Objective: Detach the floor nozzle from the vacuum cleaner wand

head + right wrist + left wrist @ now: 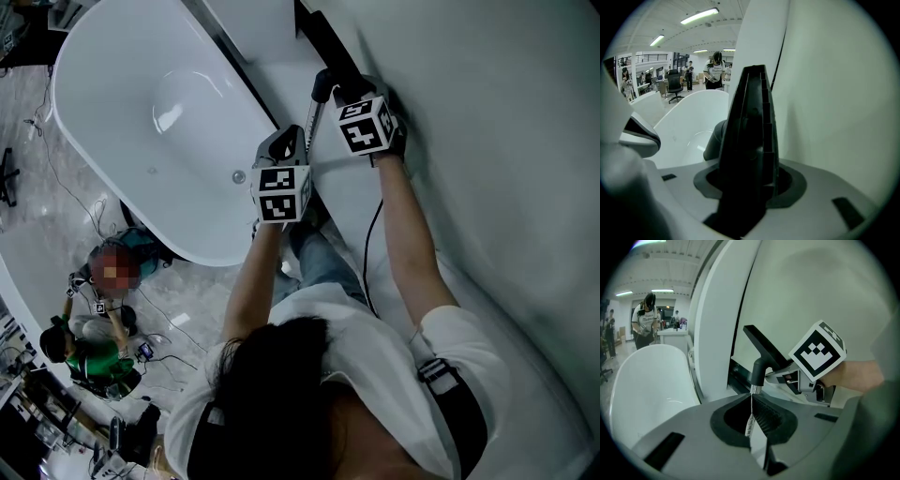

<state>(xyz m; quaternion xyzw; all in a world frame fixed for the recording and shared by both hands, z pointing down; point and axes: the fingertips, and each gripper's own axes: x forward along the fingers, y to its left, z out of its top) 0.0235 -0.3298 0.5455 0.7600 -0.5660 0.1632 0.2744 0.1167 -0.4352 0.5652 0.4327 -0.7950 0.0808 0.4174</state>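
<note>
The vacuum's thin metal wand (750, 417) runs up between my left gripper's (753, 401) jaws, which are shut on it. Its top joins the black neck (758, 372) of the floor nozzle (762, 346), which leans against a white panel. In the head view the wand (313, 124) lies between the two marker cubes. My left gripper (300, 139) grips it just below the nozzle (328, 45). My right gripper (343, 91) reaches onto the nozzle from the right. In the right gripper view the ribbed black nozzle (751, 126) fills the gap of the right gripper (749, 180), whose jaws are closed on it.
A white bathtub (122, 84) stands to the left of the grippers. A white panel (487, 141) rises close on the right. Two people crouch on the marbled floor (56, 216) at lower left among cables. A black cable (371, 246) runs beside my right arm.
</note>
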